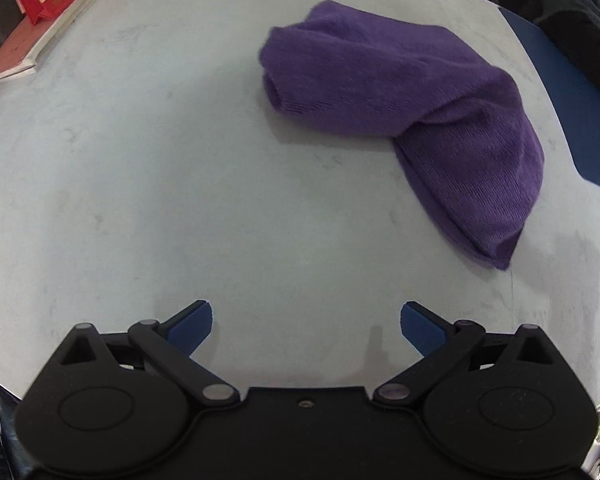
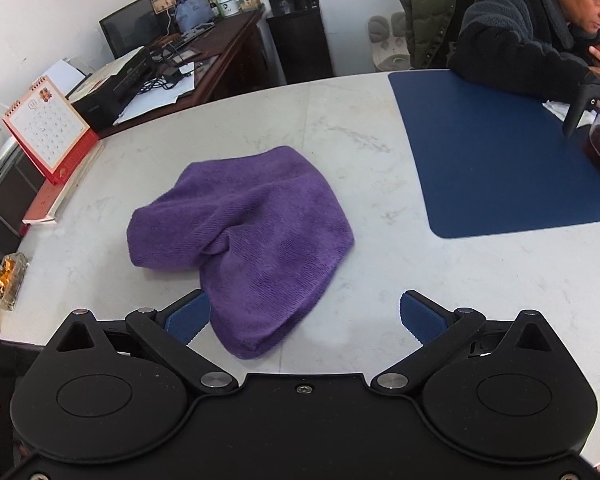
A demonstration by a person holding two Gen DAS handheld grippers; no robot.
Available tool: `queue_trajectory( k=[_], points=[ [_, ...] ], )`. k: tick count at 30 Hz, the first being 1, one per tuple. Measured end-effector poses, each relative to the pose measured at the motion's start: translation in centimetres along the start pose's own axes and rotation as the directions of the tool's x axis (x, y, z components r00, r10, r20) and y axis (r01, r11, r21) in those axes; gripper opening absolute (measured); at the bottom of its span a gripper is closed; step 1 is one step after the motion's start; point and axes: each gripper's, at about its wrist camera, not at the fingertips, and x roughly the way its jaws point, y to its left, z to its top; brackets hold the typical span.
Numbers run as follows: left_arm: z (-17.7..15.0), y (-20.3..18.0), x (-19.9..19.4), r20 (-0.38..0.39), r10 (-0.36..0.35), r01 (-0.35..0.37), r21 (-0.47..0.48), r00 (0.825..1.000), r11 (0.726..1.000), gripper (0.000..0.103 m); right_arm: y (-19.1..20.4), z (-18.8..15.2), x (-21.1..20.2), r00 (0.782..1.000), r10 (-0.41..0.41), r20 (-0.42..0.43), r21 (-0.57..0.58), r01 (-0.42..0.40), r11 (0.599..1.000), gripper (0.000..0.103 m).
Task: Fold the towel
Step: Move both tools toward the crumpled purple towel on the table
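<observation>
The left tongs [image 1: 306, 330] are standing wide, blue pads [image 1: 190, 328] apart with nothing between them, hanging over bare counter [image 1: 140, 200]. The right tongs [image 2: 305, 318] are likewise gaping wide and gripping nothing; in the right wrist view the near tip of the towel [image 2: 244, 236] is lying between the pads, just beside the left-side pad [image 2: 186, 320], though whether it is touching that pad cannot be told.

The towel is lying crumpled in a lumpy purple heap on the white marbled counter. In the left wrist view the heap [image 1: 404, 108] is sitting at about 1 o'clock from the tongs, well apart from them, with one rolled end pointing to 10 o'clock and a narrower tail trailing toward 5 o'clock. In the right wrist view it is spreading from the pads up toward 11 o'clock.

Farther out, a blue mat [image 2: 496, 160] is lying on the counter at 2 o'clock. A red desk calendar [image 2: 46, 130] is standing at 10 o'clock at the counter's edge. A person in a dark fleece [image 2: 516, 28] is sitting at 1 o'clock, arm resting on the mat.
</observation>
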Motion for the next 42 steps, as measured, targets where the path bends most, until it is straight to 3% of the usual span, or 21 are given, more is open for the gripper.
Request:
queue_trajectory(
  k=[4, 7, 11, 14, 22, 27, 30, 32, 38, 42],
  points=[
    [0.3, -3.1, 0.4, 0.011, -0.016, 0.016, -0.038, 1.0, 0.999, 0.101, -1.4, 0.4, 0.9, 0.999, 0.034, -0.018, -0.036, -0.035, 0.999, 0.103],
    [1.6, -4.5, 0.1, 0.073, 0.006, -0.001, -0.079, 0.997, 0.997, 0.101, -2.9, 1.0, 1.4, 0.997, 0.071, -0.029, -0.057, -0.073, 0.996, 0.103],
    [3.6, -7.1, 0.4, 0.171, 0.133, -0.129, -0.036, 0.976, 0.991, 0.101, -5.4, 2.0, 2.1, 0.991, 0.126, -0.048, -0.063, -0.129, 0.99, 0.103],
    [3.9, -7.9, 1.1, 0.198, 0.175, -0.174, -0.019, 0.965, 0.985, 0.096, -6.8, 2.9, 2.8, 0.985, 0.159, -0.064, -0.071, -0.163, 0.984, 0.103],
    [1.7, -9.9, 2.1, 0.214, 0.183, -0.189, 0.005, 0.96, 0.982, 0.095, -8.5, 4.3, 3.2, 0.971, 0.228, -0.075, -0.13, -0.236, 0.963, 0.103],
    [0.0, -10.7, 3.3, 0.151, 0.253, -0.259, 0.019, 0.956, 0.966, 0.095, -9.2, 4.4, 3.7, 0.96, 0.264, -0.096, -0.131, -0.275, 0.952, 0.103],
    [-0.1, -10.3, 3.5, 0.152, 0.267, -0.272, 0.007, 0.951, 0.962, 0.095, -9.5, 4.6, 3.9, 0.953, 0.283, -0.103, -0.127, -0.295, 0.947, 0.103],
    [0.0, -10.3, 3.3, 0.157, 0.284, -0.289, 0.015, 0.946, 0.957, 0.089, -9.6, 4.8, 4.0, 0.951, 0.29, -0.105, -0.131, -0.302, 0.944, 0.103],
    [1.0, -10.8, 0.7, 0.272, 0.141, -0.145, -0.004, 0.952, 0.989, 0.089, -9.7, 4.8, 3.9, 0.949, 0.302, -0.093, -0.131, -0.313, 0.941, 0.103],
    [1.5, -11.7, 1.3, 0.285, 0.083, -0.09, 0.01, 0.955, 0.996, 0.089, -10.0, 4.7, 3.8, 0.951, 0.297, -0.089, -0.124, -0.307, 0.944, 0.103]
  ],
)
